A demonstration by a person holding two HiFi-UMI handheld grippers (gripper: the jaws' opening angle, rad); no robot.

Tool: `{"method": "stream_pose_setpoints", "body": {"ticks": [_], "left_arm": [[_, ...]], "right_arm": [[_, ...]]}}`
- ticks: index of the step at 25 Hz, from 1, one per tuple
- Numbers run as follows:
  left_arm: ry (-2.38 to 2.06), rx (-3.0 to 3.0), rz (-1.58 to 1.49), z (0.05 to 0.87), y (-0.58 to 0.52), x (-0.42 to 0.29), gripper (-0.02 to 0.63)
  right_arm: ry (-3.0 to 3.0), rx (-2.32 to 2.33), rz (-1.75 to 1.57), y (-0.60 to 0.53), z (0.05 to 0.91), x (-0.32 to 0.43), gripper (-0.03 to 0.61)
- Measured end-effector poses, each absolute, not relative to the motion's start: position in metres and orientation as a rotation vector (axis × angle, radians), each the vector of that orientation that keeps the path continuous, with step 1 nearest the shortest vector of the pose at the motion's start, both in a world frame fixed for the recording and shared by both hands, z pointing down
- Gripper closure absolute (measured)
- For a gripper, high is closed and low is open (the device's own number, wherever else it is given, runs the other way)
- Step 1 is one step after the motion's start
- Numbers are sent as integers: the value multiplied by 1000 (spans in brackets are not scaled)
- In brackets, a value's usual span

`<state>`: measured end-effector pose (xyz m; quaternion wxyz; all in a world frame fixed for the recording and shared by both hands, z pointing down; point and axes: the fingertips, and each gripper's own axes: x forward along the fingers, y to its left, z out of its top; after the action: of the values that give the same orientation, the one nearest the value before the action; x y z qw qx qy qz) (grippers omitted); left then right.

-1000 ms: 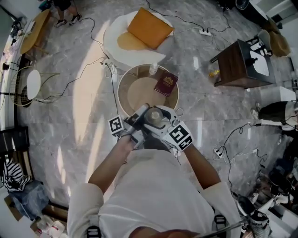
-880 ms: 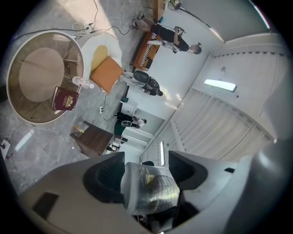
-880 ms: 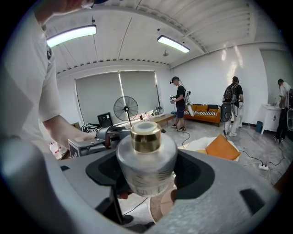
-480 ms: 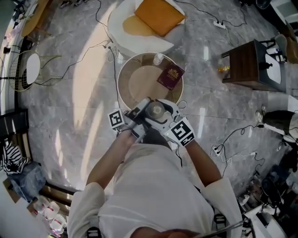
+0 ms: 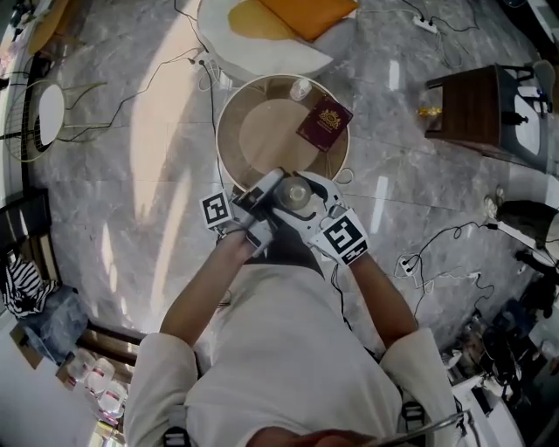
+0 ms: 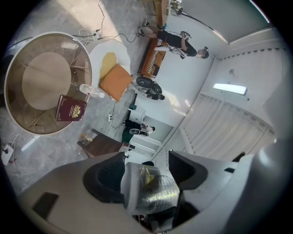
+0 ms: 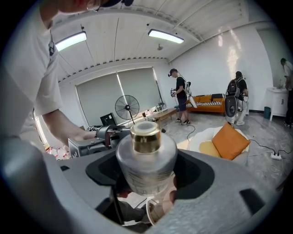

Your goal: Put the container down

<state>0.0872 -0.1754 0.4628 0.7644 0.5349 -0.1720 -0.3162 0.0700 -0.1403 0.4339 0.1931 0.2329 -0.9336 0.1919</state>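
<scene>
The container [image 7: 146, 160], a silver jar with a gold cap, is held above the near rim of the round glass table [image 5: 225, 131]. In the head view the container [image 5: 295, 194] lies between both grippers. My right gripper [image 7: 146, 171] is shut on the jar's body, cap upward. My left gripper [image 6: 149, 183] is shut on the same container [image 6: 153, 196] from the other side. In the head view the left gripper [image 5: 255, 208] and right gripper [image 5: 316, 209] meet in front of my chest. The jar's underside is hidden.
A dark red passport [image 5: 325, 124] and a small clear bottle [image 5: 300, 89] lie on the table's far side. Beyond stands a white chair [image 5: 262, 48] with an orange cushion [image 5: 306, 13]. A dark side table [image 5: 472, 105] is right, a fan [image 5: 44, 113] left, and cables cross the floor.
Both grippers keep their hold on the container at the table's near edge. The head view has drifted, so the table now sits slightly higher in the picture.
</scene>
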Motion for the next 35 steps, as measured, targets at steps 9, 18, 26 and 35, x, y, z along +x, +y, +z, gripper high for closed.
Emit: {"method": "stream_pose_setpoints", "body": {"ticks": [9,18,26,35], "left_arm": [[-381,1135,-640,517,-205,76,334],[-395,1103,-575,588,-222,59,334],[-418,1095,-541,653,-241,50,334],[-472,1036,-505,738,-240,32,334]], "right_arm": [[-2575,664,590,-172,488,59,245],[-2544,633,608,-191,556,42,245],[-2520,660,632,-215,620,36,245],[-2465,707,662,-226,704,41,245]]}}
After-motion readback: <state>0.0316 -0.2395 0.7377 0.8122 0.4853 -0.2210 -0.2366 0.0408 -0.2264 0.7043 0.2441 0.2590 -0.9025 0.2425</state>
